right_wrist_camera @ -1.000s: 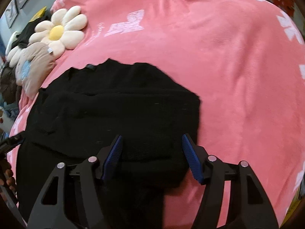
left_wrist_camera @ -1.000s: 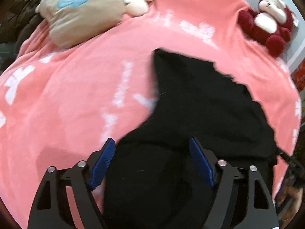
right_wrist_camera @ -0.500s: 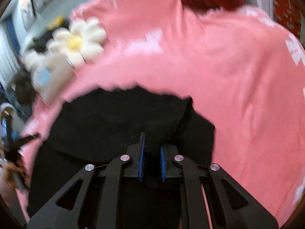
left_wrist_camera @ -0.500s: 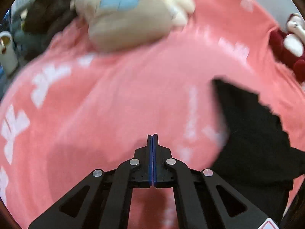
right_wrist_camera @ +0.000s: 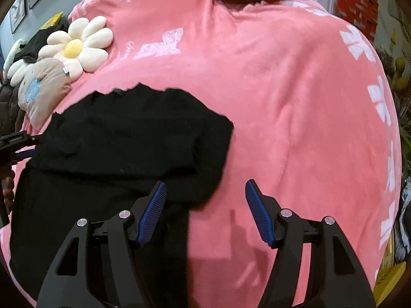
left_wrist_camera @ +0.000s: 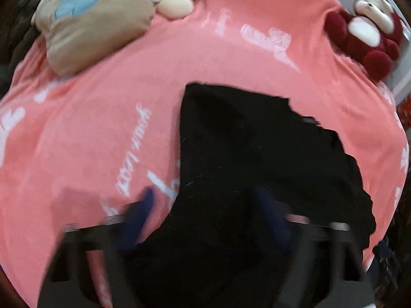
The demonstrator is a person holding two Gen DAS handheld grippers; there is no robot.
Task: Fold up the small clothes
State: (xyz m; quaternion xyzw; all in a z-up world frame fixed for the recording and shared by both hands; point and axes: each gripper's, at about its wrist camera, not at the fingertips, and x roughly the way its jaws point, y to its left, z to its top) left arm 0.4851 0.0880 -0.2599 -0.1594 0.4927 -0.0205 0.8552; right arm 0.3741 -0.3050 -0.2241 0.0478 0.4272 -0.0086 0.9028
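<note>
Both claws, left and right, gape wide over black garment

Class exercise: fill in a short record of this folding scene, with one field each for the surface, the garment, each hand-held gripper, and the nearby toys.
surface: pink blanket with white prints
garment: black garment, partly folded, lying on the blanket
left hand-held gripper: open, blurred, over the garment's edge
right hand-held gripper: open, holding nothing, at the garment's right corner
toys: flower cushion, tan plush, red plush
</note>
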